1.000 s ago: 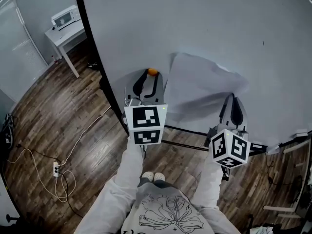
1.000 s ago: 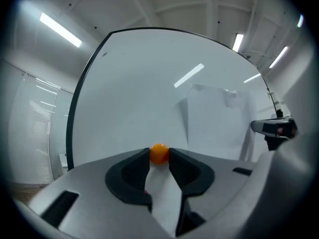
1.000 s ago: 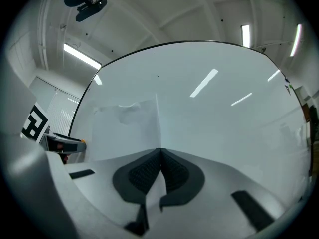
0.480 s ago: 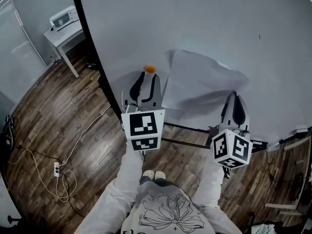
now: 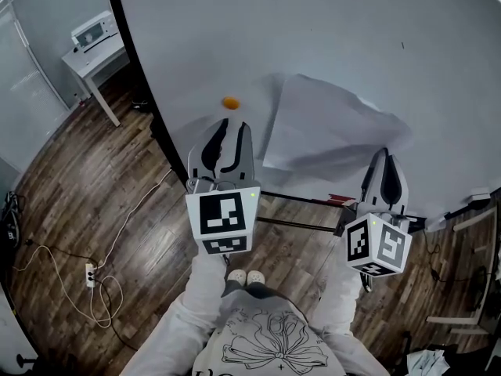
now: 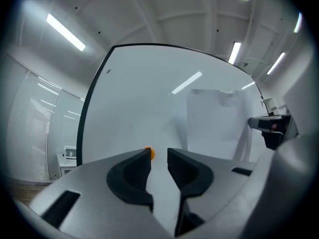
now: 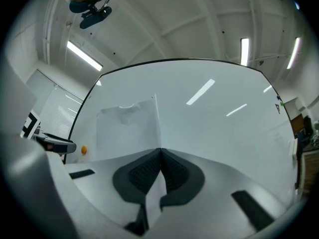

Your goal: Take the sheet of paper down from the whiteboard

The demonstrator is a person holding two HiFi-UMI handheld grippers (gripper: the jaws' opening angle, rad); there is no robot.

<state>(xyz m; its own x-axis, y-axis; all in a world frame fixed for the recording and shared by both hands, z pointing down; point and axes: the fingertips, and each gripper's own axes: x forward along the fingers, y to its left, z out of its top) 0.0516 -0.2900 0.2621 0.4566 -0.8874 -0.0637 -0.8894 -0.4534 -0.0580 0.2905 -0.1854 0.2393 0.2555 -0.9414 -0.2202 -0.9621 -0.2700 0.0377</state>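
A white sheet of paper [image 5: 329, 128] hangs on the whiteboard [image 5: 313, 30], its lower part bulging away from the board. My right gripper [image 5: 383, 153] is shut on the sheet's lower right corner; in the right gripper view the paper's edge [image 7: 157, 118] rises straight from the closed jaws [image 7: 160, 151]. An orange magnet [image 5: 230, 102] sticks to the board left of the sheet. My left gripper [image 5: 233, 128] stands a little short of the magnet, open, and nothing lies between its jaws [image 6: 158, 156], which have just been closing. The magnet [image 6: 150, 153] shows just beyond the left fingertip.
A white table [image 5: 94, 45] with a small device stands at the back left. Cables and a power strip [image 5: 90, 271] lie on the wooden floor. The whiteboard's dark frame [image 5: 149, 108] and stand bar [image 5: 297, 202] run below the grippers. The person's legs are at the bottom.
The left gripper has drawn back from the orange magnet, which stays on the board. The right gripper has pulled back with the paper's corner, lifting the sheet further off the board.
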